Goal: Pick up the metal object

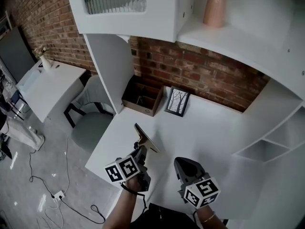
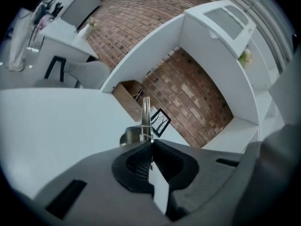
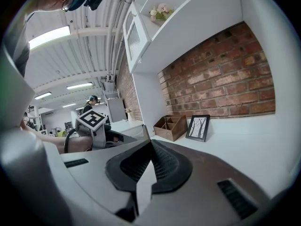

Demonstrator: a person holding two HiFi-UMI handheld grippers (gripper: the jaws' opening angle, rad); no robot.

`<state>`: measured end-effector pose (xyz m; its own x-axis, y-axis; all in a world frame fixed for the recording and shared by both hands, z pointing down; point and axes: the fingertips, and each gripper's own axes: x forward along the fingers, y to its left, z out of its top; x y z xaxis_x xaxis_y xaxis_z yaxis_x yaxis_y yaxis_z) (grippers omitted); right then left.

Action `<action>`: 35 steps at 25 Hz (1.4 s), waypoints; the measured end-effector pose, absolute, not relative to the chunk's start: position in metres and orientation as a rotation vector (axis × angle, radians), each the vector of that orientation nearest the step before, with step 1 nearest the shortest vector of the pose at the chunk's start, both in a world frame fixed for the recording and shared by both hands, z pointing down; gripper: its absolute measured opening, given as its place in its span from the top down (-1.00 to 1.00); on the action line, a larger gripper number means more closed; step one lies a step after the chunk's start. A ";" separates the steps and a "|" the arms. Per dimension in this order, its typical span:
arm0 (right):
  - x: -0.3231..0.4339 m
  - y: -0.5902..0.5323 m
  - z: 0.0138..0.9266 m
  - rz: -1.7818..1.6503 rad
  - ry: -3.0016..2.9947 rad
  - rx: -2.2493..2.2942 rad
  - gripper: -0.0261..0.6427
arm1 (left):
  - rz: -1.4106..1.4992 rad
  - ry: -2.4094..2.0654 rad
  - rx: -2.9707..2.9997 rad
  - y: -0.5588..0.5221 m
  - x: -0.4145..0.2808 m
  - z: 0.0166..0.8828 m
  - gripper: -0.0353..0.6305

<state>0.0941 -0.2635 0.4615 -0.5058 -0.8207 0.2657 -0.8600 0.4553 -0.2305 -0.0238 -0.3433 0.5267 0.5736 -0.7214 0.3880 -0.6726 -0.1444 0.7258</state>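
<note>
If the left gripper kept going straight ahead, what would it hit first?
Likely the picture frame; the metal object clamped in the left gripper would touch it first. The wooden box sits just left, so it's uncertain.

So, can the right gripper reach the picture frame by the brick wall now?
Probably yes: the desk between the right gripper and the picture frame lies bare, though its shut jaws must open first.

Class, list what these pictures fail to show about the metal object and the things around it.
- Metal object: gripped end hidden between the left gripper's fingers, left gripper view.
- Wooden box: contents too dark, head view.
- Pink vase: top cut off by the head view's upper edge.
</note>
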 end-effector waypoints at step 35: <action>0.097 -0.204 0.429 0.366 -2.539 1.685 0.91 | 0.336 -1.272 2.605 -0.240 -0.026 0.420 0.86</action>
